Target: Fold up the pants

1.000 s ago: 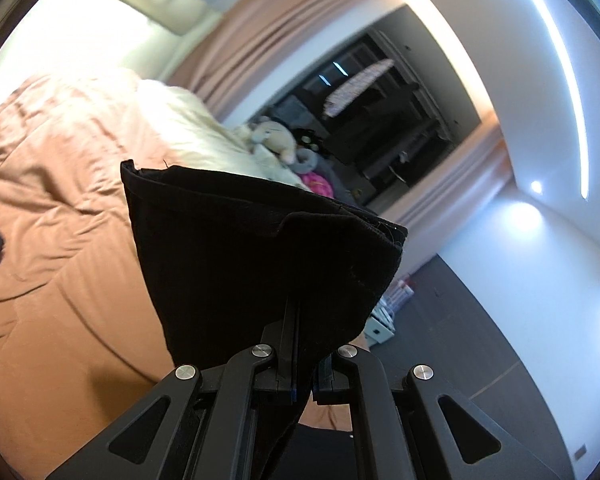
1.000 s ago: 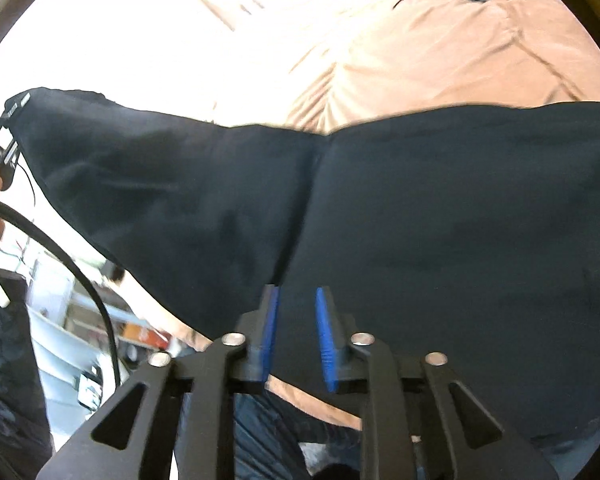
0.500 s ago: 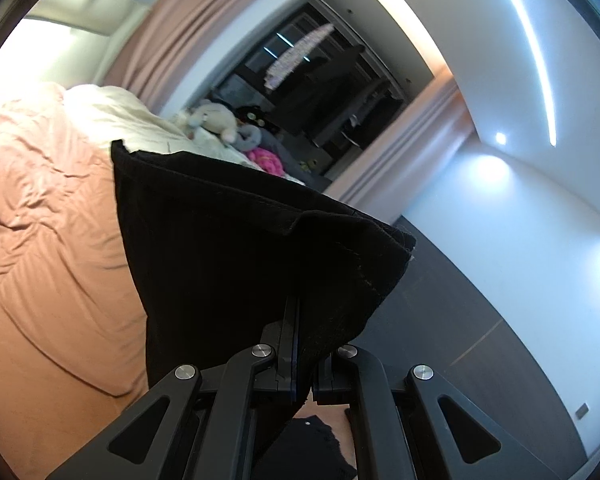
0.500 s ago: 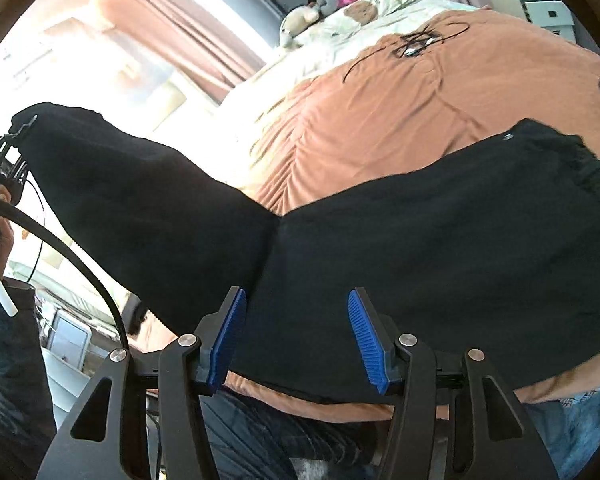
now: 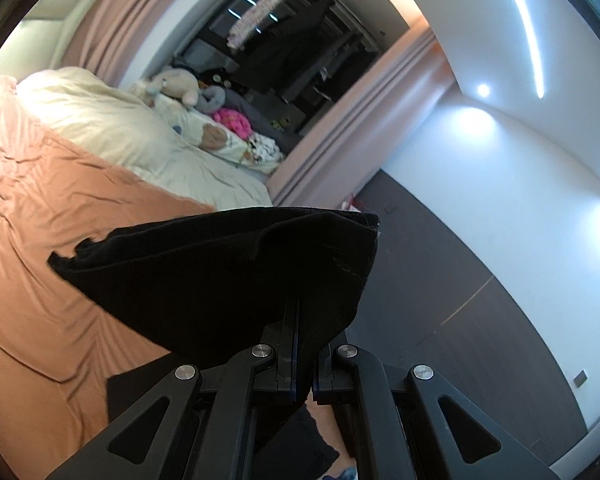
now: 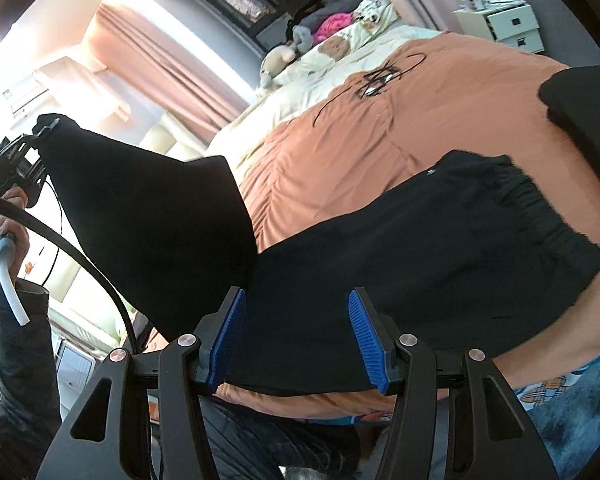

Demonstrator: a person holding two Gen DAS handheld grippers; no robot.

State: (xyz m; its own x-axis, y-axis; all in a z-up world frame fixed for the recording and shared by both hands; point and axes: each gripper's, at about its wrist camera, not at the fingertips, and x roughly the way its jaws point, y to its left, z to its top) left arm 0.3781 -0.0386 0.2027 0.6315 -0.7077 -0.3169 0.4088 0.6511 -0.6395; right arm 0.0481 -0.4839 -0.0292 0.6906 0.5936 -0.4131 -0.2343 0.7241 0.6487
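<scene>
The black pants [image 6: 420, 264] lie on an orange bedspread [image 6: 360, 152], their gathered waistband at the right. One leg end [image 6: 148, 208] is lifted up and to the left. My left gripper [image 5: 302, 344] is shut on that leg's hem [image 5: 228, 276], which drapes over its fingers. It also shows in the right wrist view [image 6: 16, 160], held by a hand. My right gripper [image 6: 298, 336] is open with blue pads [image 6: 230, 332], just above the pants near the crotch, holding nothing.
Cream pillows [image 5: 100, 120] and soft toys [image 5: 180, 88] lie at the bed's head. A black cable [image 6: 376, 80] lies on the bedspread. A white nightstand [image 6: 508, 24] stands beside the bed. Dark floor [image 5: 460, 300] runs along the right.
My right gripper has opened and let go of the pants, which now lie on the bed. My left gripper has carried the leg end lower over the bed.
</scene>
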